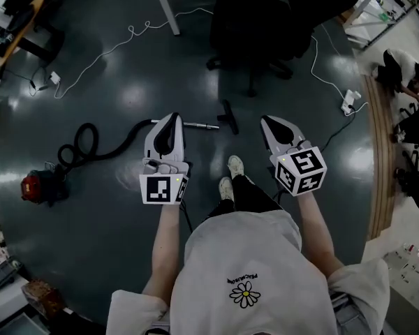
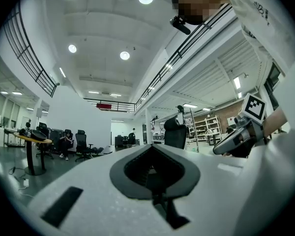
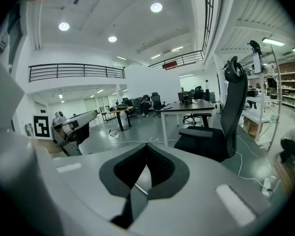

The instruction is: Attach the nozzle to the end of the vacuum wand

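Shirt [image 1: 265, 257]: small line of print above daisy motif [image 1: 245, 294], upside down in head view, reads roughly "PEACEMINUSONE"; letters tiny, reading not certain.

Left marker cube [image 1: 164, 187], right marker cube [image 1: 302, 171]: black-and-white square code patterns only, no letters or numbers. Same patterns seen on cubes in both gripper views.

Red sign [image 2: 103, 105] on balcony rail, far end of hall: too small to read in either gripper view.

No other legible text, brand or number.
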A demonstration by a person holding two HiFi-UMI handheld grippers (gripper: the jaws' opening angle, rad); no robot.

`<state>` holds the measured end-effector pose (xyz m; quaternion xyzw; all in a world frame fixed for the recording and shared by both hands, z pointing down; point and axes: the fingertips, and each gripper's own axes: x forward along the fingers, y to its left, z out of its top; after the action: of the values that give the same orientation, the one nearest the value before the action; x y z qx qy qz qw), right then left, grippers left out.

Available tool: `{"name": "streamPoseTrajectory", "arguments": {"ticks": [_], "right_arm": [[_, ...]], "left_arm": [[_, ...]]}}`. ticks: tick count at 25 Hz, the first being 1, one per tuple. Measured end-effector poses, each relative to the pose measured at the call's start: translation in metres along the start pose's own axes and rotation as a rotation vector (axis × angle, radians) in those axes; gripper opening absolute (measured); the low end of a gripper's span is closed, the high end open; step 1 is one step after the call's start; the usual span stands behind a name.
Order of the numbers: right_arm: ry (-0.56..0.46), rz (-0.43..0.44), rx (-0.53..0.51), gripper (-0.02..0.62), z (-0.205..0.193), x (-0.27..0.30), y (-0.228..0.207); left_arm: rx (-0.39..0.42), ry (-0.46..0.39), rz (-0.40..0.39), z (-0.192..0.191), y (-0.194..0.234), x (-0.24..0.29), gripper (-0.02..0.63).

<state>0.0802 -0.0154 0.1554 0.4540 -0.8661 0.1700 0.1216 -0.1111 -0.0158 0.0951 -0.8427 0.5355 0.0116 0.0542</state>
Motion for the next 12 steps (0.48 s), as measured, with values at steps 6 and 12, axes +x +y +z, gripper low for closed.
{"name": "streamPoseTrajectory", "arguments": {"ticks": [6,12], "right_arm": [[0.035,0.058,-0.005,0.006,0.009,0.054,-0.028],[0.093,0.152,-0.030,0.006,0.000,0.113,-0.034]], "left_arm": [[-0.032,0.085,-0.027,-0.030,0.008,0.047,0.003],[-0.030,0.134,-0.058,-0.071,0.033,0.082,0.121]]}}
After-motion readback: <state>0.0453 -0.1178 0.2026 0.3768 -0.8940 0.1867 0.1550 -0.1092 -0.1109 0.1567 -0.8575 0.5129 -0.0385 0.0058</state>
